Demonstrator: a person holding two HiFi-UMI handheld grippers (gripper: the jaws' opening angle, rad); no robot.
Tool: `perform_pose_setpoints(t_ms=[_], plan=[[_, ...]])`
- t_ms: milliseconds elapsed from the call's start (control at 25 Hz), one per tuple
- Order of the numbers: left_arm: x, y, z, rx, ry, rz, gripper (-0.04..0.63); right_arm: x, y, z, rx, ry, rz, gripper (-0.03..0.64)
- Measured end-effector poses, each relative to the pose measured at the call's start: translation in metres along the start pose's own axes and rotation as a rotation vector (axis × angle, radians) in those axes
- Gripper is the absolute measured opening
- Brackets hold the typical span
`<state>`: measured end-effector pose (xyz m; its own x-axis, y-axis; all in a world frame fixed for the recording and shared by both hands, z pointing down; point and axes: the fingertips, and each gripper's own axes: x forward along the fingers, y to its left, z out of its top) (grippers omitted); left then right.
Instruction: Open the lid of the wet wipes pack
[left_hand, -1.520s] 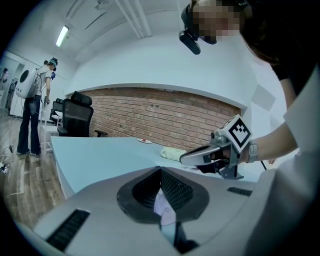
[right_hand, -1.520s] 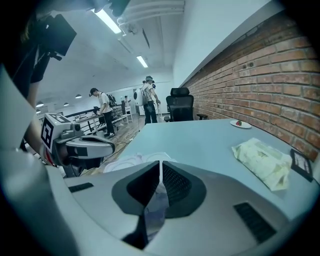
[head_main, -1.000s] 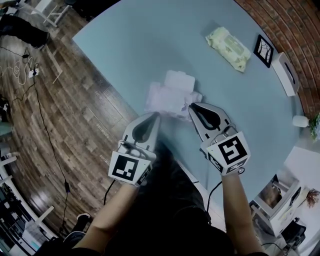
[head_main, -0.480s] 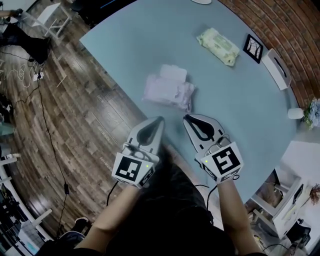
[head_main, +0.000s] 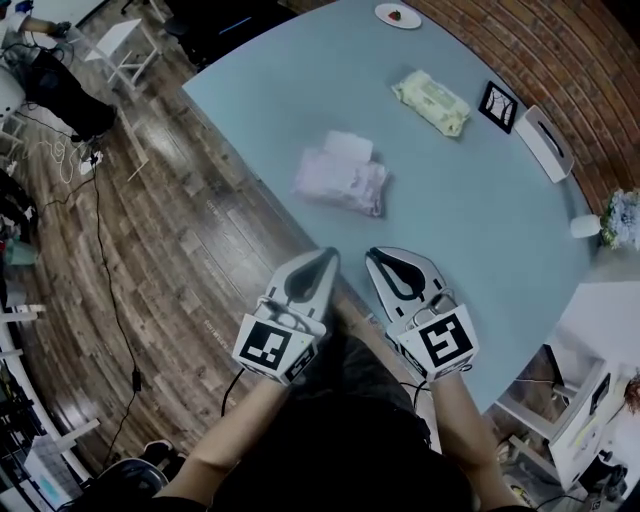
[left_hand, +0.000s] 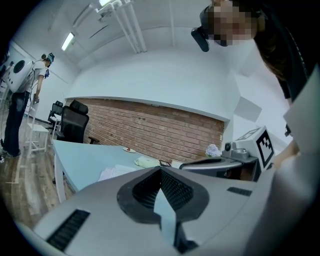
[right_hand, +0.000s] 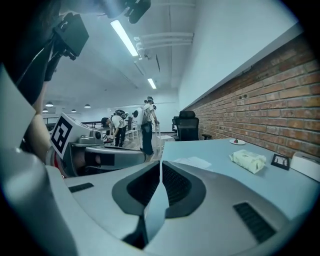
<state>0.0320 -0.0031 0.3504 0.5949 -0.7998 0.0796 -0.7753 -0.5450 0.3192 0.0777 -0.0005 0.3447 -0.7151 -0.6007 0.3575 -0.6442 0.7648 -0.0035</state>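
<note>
**Wipes pack lies untouched on the table, both claws pressed together**

The pale pink, soft plastic wet wipes pack (head_main: 342, 182) lies flat on the light blue table (head_main: 480, 220), close to its left edge. A white rectangular lid flap (head_main: 348, 146) shows at the pack's far side and seems to be folded back. Nothing touches the pack.

Both tools are well apart from it, at the table's near edge in front of the person. The left gripper (head_main: 328, 254) has its jaws pressed together with nothing between them, as its own view shows. The right gripper (head_main: 372, 255) is just beside it, jaws likewise together and empty.

Farther along the table, toward the far right edge, lies a pale yellow-green soft wipes pack (head_main: 430, 102). Just beside that is a small black-framed picture (head_main: 498, 105), then a white oblong box (head_main: 543, 142). A small white plate (head_main: 397, 14) sits at the far edge.
</note>
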Motion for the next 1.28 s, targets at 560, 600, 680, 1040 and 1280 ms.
perform_pose_setpoints(t_ms=[560, 600, 680, 1040, 1280], plan=[[-0.047, -0.045, 0.023, -0.006, -0.075, -0.006, 0.010, -0.046, 0.052, 0.026, -0.008, -0.102, -0.024, 0.033], [-0.050, -0.048, 0.024, -0.001, -0.079, -0.004, 0.011, -0.049, 0.056, 0.026, -0.002, -0.110, -0.019, 0.034], [-0.057, -0.053, 0.024, 0.003, -0.085, 0.001, 0.010, -0.055, 0.063, 0.026, 0.003, -0.123, -0.022, 0.033], [-0.086, -0.066, 0.017, 0.010, -0.083, 0.040, 0.010, -0.079, 0.079, 0.022, 0.024, -0.164, -0.087, 0.034], [-0.086, -0.064, 0.028, 0.046, -0.085, 0.037, 0.010, -0.083, 0.083, 0.021, 0.025, -0.160, -0.079, 0.032]])
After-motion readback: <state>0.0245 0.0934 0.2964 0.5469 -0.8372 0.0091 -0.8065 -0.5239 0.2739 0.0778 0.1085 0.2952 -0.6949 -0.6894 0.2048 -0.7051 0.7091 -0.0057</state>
